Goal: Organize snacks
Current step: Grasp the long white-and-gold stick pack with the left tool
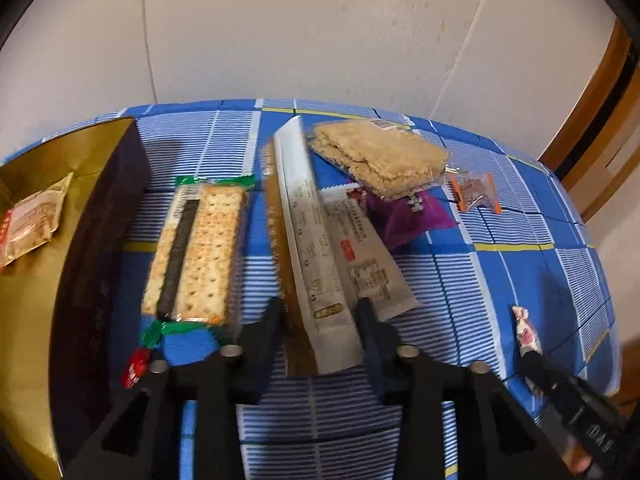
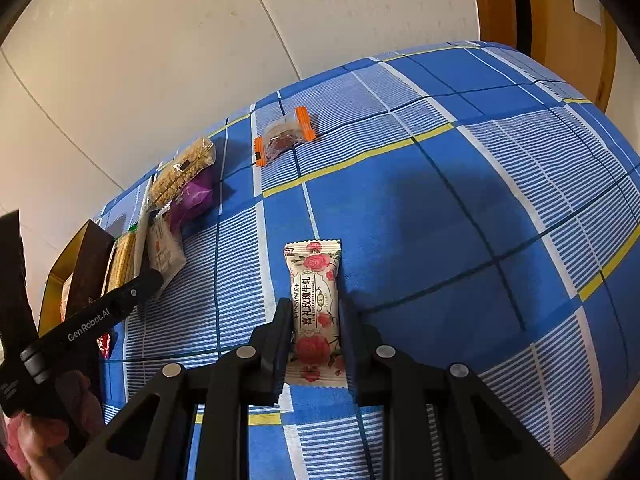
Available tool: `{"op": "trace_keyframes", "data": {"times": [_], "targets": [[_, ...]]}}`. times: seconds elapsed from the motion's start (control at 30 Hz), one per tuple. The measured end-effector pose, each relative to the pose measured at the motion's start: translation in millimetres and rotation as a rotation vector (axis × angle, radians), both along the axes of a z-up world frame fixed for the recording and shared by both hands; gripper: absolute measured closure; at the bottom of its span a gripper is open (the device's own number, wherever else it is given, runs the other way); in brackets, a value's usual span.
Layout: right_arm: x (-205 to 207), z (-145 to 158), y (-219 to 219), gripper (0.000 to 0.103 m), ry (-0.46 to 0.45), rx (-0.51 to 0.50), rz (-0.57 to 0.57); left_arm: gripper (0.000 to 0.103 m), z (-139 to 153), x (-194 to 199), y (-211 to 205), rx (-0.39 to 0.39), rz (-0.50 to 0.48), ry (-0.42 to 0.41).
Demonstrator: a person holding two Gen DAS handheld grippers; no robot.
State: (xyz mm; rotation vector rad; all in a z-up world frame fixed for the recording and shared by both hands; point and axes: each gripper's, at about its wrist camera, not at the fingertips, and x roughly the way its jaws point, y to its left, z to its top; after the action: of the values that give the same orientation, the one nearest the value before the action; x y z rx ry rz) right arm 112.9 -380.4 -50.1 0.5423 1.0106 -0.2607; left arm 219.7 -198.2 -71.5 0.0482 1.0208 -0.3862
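Note:
My left gripper (image 1: 320, 316) is shut on a long brown-and-white packet (image 1: 308, 248), tilted up off the blue checked cloth (image 1: 500, 272). Left of it lie a cracker pack (image 1: 196, 248) and the gold-lined box (image 1: 36, 280), which holds one wrapped snack (image 1: 32, 220). Behind the long packet are a white sachet (image 1: 364, 256), a puffed-grain bar (image 1: 380, 156), a purple packet (image 1: 412, 212) and an orange-ended candy (image 1: 474, 192). My right gripper (image 2: 316, 320) is shut on a rose-printed candy (image 2: 316, 304) lying on the cloth (image 2: 440, 220); it also shows in the left wrist view (image 1: 528, 332).
A small red candy (image 1: 136, 364) lies by the box's near corner. The pale wall (image 1: 320, 32) rises just behind the table and a wooden door frame (image 1: 600, 120) stands at the right. The cloth's right edge drops off beyond the orange-ended candy (image 2: 284, 136).

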Motion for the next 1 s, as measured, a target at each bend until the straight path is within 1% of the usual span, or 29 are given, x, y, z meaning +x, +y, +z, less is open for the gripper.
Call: {"op": "trace_keyframes", "data": {"times": [0.07, 0.13, 0.2, 0.3, 0.47, 0.5, 0.57, 0.6, 0.63, 0.67, 0.73, 0.87, 0.9, 0.97, 1.0], "targets": [[-0.7, 0.1, -0.8, 0.08, -0.002, 0.007, -0.001, 0.079, -0.3, -8.6, 5.2, 0.0, -0.006, -0.007], [-0.5, 0.1, -0.8, 0.08, -0.002, 0.008, -0.001, 0.085, -0.7, -18.1, 11.9, 0.002, -0.006, -0.013], [-0.8, 0.2, -0.6, 0.08, -0.003, 0.007, -0.001, 0.088, -1.9, -29.3, 20.0, 0.001, -0.011, -0.016], [-0.6, 0.2, 0.1, 0.08, -0.002, 0.003, -0.003, 0.095, -3.5, -50.7, 32.3, -0.019, -0.033, -0.001], [-0.9, 0.6, 0.9, 0.08, -0.001, -0.001, -0.004, 0.093, -4.2, -81.7, 38.7, -0.01, -0.078, -0.005], [-0.8, 0.7, 0.5, 0.08, -0.001, 0.0, -0.002, 0.091, -3.7, -84.4, 38.7, -0.004, -0.079, -0.003], [-0.6, 0.5, 0.4, 0.08, 0.0, -0.003, 0.0, 0.073, -0.6, -82.5, 39.9, -0.032, -0.078, 0.017], [-0.8, 0.6, 0.2, 0.08, 0.0, -0.004, 0.0, 0.048, 2.7, -82.6, 41.9, -0.041, -0.063, 0.01], [-0.6, 0.6, 0.7, 0.08, 0.0, -0.004, -0.001, 0.03, 6.6, -81.7, 43.4, -0.043, -0.042, -0.012], [-1.0, 0.8, -0.1, 0.08, 0.0, -0.004, 0.002, 0.028, 13.6, -79.1, 44.3, -0.036, -0.009, -0.061], [-0.8, 0.8, 0.2, 0.08, -0.001, -0.003, 0.001, 0.028, 19.7, -73.0, 41.8, -0.019, 0.003, -0.1], [-1.0, 0.8, 0.0, 0.08, -0.001, 0.0, 0.002, 0.028, 12.6, -49.4, 22.9, 0.104, -0.005, -0.08], [-1.0, 0.7, 0.1, 0.08, -0.001, 0.0, 0.001, 0.028, 9.2, -44.8, 18.8, 0.121, -0.012, -0.073], [-1.1, 0.4, 0.1, 0.08, -0.002, 0.001, 0.002, 0.028, 3.5, -40.7, 14.6, 0.162, -0.021, -0.09], [-1.4, 0.4, -0.4, 0.08, -0.002, 0.004, 0.002, 0.031, 0.3, -38.5, 11.2, 0.19, -0.026, -0.101]]}}
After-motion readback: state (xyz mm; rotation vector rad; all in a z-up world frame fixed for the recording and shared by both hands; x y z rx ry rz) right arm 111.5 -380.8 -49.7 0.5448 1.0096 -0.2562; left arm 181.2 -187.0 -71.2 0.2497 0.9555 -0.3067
